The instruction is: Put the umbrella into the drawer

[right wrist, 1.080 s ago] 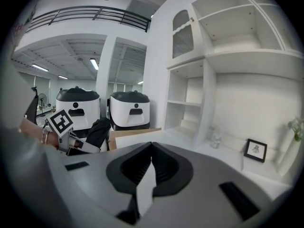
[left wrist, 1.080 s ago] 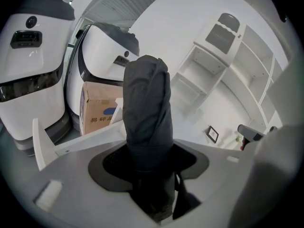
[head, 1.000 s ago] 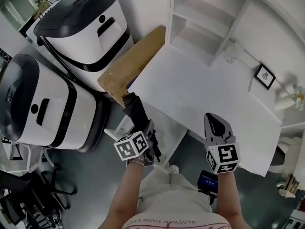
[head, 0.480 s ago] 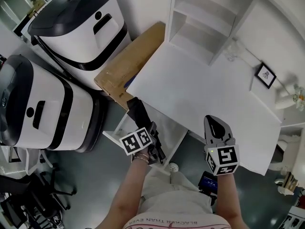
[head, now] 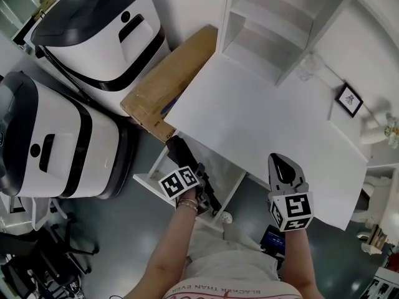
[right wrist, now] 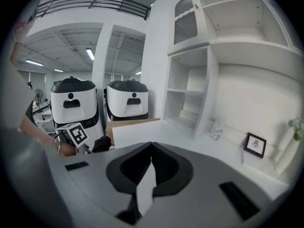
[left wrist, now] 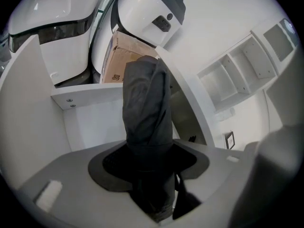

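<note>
A folded black umbrella (head: 177, 149) is clamped in my left gripper (head: 189, 168), its wrapped canopy sticking out ahead of the jaws and its other end trailing back past the hand. In the left gripper view the umbrella (left wrist: 145, 103) stands between the pads, tilted down over the open white drawer (left wrist: 92, 122). That drawer (head: 148, 174) juts out from under the white desk (head: 262, 117) at its left end. My right gripper (head: 280, 162) hovers over the desk's front edge, shut with nothing in it (right wrist: 151, 148).
Two large white-and-black machines (head: 93, 30) (head: 37, 136) stand to the left, with a flat cardboard box (head: 168, 86) leaning between them and the desk. A white shelf unit (head: 274, 23) and a small picture frame (head: 349, 99) sit at the desk's back. Office chairs (head: 31, 254) crowd the lower left.
My left gripper has sunk toward the open drawer with the umbrella and rolled a little. The right gripper has stayed where it was.
</note>
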